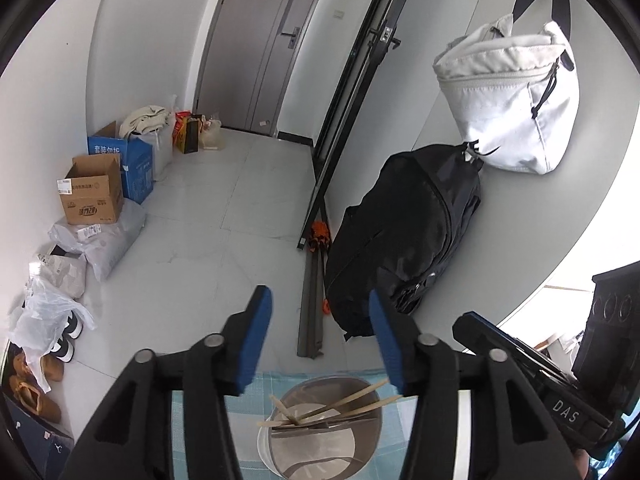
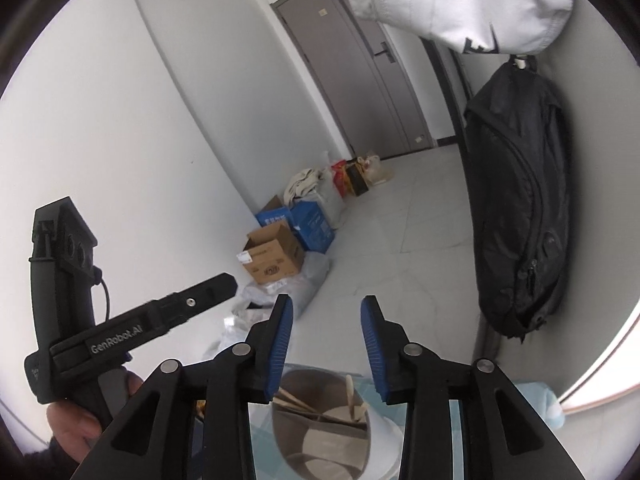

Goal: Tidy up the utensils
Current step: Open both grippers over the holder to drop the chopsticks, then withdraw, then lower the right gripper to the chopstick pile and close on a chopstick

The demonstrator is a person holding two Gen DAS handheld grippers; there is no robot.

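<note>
A grey utensil holder (image 1: pixel 324 432) with an inner divider stands on a light blue checked cloth (image 1: pixel 248 412) below my grippers. Wooden chopsticks (image 1: pixel 352 400) lean inside it. In the right wrist view the holder (image 2: pixel 324 424) holds chopsticks and a wooden spoon (image 2: pixel 352 398). My left gripper (image 1: pixel 320 340) is open and empty, raised above the holder. My right gripper (image 2: pixel 326 344) is open and empty, also above the holder. Each gripper's body shows in the other's view, the right one (image 1: pixel 560 396) and the left one (image 2: pixel 120 332).
A black backpack (image 1: pixel 404 240) and a white bag (image 1: pixel 512 100) hang on the wall to the right. Cardboard boxes (image 1: pixel 96 196), plastic bags and shoes (image 1: pixel 36 380) line the left wall. A grey door (image 1: pixel 256 44) stands at the far end of the tiled floor.
</note>
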